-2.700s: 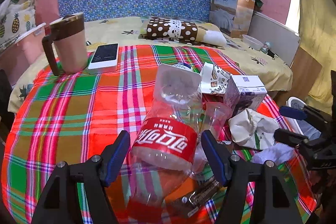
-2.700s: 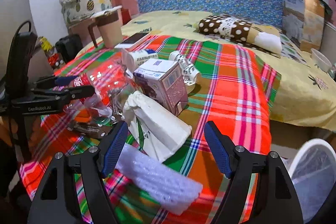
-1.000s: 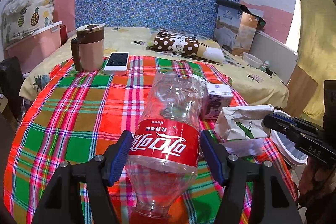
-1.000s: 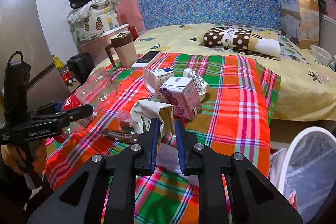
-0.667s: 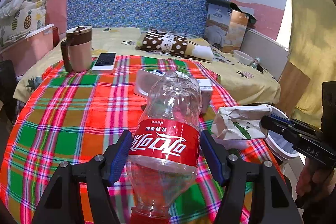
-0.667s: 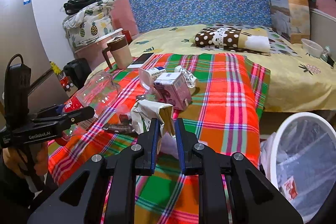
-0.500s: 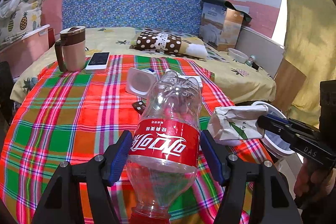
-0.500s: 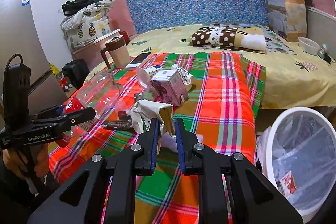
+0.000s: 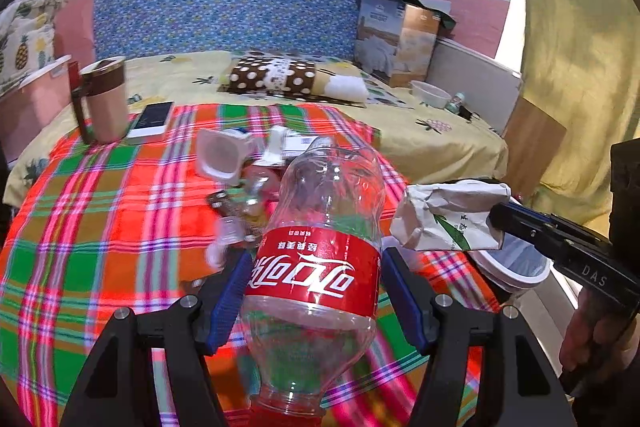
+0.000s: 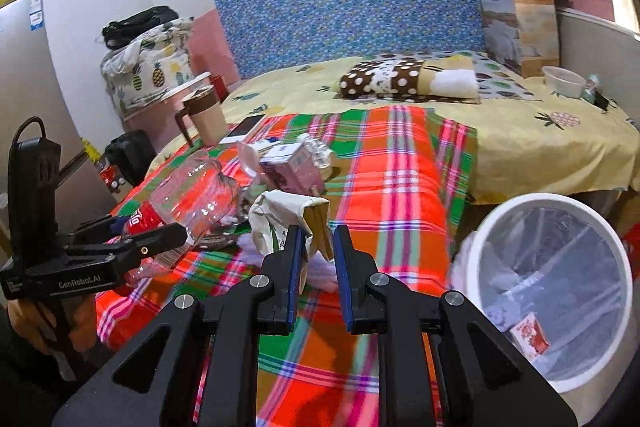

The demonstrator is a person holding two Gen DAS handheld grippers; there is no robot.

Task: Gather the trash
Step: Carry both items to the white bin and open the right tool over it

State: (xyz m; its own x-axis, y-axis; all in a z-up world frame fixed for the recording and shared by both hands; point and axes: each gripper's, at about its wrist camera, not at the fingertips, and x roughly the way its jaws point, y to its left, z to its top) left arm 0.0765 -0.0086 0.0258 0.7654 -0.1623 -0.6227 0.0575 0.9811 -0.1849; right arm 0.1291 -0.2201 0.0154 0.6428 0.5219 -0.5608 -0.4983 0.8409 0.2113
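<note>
My left gripper point(image 9: 316, 267) is shut on a clear plastic cola bottle point(image 9: 320, 251) with a red label, held above the plaid cloth point(image 9: 100, 227); the same bottle point(image 10: 188, 199) shows at the left of the right wrist view. My right gripper point(image 10: 316, 235) is shut on a crumpled white paper bag point(image 10: 288, 219) with green print, lifted off the cloth. That bag point(image 9: 448, 215) hangs at the right of the left wrist view. A white trash bin point(image 10: 548, 287) with a clear liner stands low to the right, beside the table.
Left on the cloth are a pink carton point(image 10: 292, 167), a white cup on its side point(image 9: 220, 155), a clear cup and a dark wrapper point(image 9: 224, 203). A brown mug point(image 9: 100, 99) and a phone point(image 9: 152, 119) sit at the far left. A bed lies behind.
Both grippers have drifted right with their loads, off the pile. The bin now fills more of the right wrist view. The jaws have not changed.
</note>
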